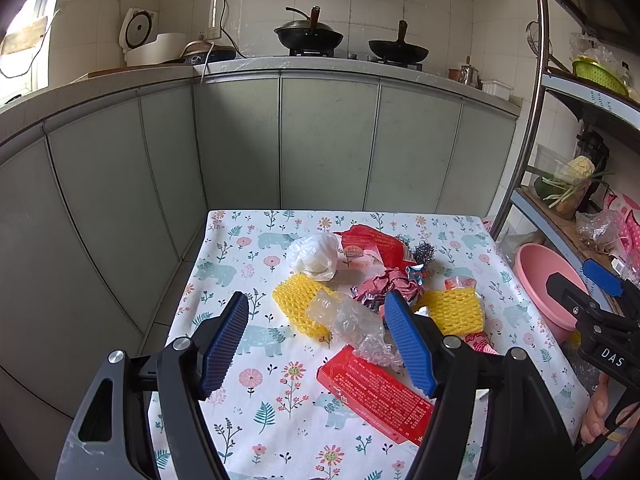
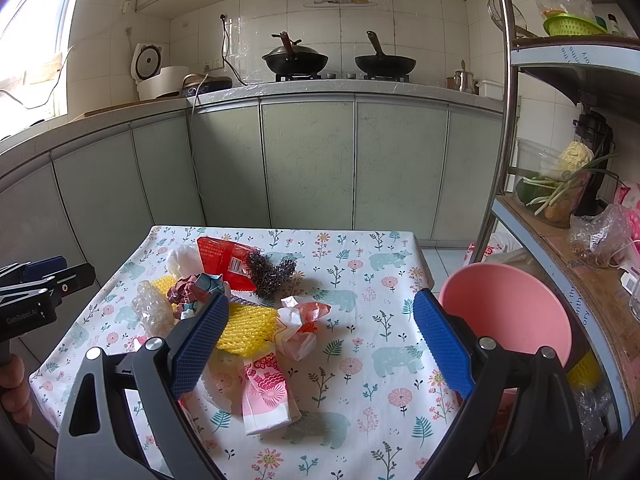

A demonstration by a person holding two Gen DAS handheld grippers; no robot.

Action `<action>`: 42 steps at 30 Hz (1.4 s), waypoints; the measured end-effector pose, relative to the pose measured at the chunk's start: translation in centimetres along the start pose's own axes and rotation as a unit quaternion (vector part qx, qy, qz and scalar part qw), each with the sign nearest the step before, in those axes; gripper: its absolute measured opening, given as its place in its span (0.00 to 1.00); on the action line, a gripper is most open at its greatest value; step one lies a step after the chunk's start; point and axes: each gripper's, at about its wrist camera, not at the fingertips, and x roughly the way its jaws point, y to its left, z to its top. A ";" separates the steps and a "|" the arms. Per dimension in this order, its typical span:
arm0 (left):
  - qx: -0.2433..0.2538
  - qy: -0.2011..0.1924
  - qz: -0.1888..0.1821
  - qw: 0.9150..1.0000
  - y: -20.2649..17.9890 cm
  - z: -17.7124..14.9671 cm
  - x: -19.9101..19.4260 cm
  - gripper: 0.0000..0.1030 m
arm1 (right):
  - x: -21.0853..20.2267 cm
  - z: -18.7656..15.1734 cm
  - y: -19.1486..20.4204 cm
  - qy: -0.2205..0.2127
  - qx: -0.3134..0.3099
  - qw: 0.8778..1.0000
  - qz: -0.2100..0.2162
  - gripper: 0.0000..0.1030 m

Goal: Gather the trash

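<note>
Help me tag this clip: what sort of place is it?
A home kitchen, most likely: two woks on a gas stove, a rice cooker on the counter, and a vegetable-laden storage rack.

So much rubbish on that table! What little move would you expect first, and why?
Probably the left gripper eases down and closes on the clear bubble wrap. Its jaws are open and empty, the wrap lies right between them, and the pink basin beside the table looks like the likely place to drop it.
</note>
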 end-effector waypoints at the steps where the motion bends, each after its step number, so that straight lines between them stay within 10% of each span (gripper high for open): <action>1: 0.000 0.001 0.000 1.000 0.0 0.0 0.0 0.68 | 0.0 0.0 0.0 0.000 -0.001 1.000 0.000 0.91; 30: 0.006 0.004 -0.015 1.000 0.5 -0.6 0.6 0.68 | 0.9 -1.0 -0.5 0.015 0.004 1.000 0.008 0.91; 42: -0.032 0.079 -0.075 0.993 2.0 -3.1 3.0 0.68 | 2.3 -2.9 -1.3 0.070 0.009 0.995 0.068 0.76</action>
